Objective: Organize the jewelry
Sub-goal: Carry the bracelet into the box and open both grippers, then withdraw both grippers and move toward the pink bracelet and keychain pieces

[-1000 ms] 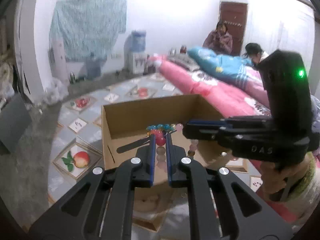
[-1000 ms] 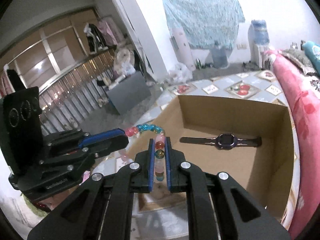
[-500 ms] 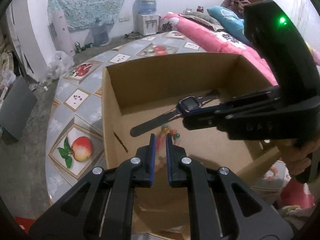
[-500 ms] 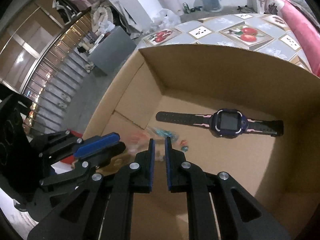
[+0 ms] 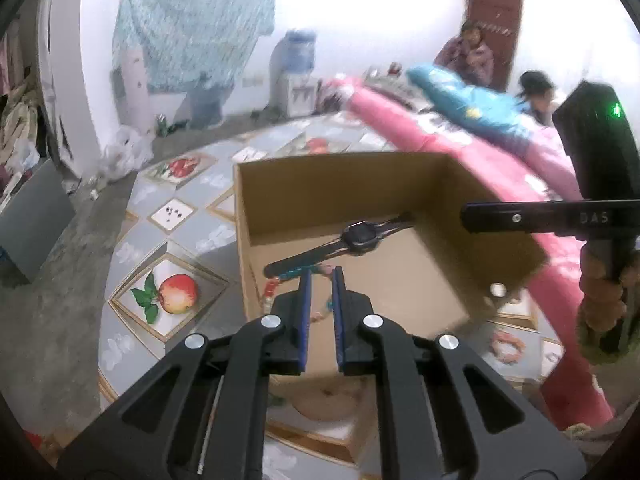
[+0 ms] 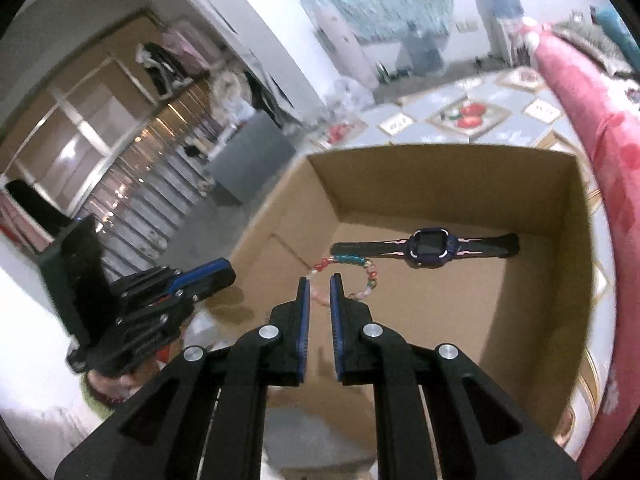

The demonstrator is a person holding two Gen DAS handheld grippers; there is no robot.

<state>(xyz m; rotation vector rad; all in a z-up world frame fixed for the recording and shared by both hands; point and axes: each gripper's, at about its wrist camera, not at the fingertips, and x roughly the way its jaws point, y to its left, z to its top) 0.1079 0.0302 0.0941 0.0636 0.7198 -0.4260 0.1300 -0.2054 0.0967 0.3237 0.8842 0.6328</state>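
Note:
A bead bracelet [image 6: 348,259] of teal, red and pink beads lies on the floor of the open cardboard box [image 6: 440,184], just in front of a dark purple watch [image 6: 430,246] laid out flat. My right gripper [image 6: 319,280] hovers over the near part of the bracelet, open by a narrow gap and empty. My left gripper [image 5: 321,274] hangs over the box's near left corner, also narrowly open and empty. In its view the bracelet [image 5: 294,274] peeks out past the fingertips, below the watch [image 5: 360,238]. Each gripper shows in the other's view, at the side.
The box [image 5: 340,184] stands on a table with a fruit-patterned cloth [image 5: 176,294]. Pink bedding [image 5: 440,132] runs along the right side, with two persons [image 5: 470,56] beyond it. A water dispenser [image 5: 296,76] stands at the back wall. A stair railing [image 6: 120,184] is on the left.
A second ago both grippers held the bracelet stretched between them above the box. They dipped into the box and let it go; it now lies on the floor and both have drawn back.

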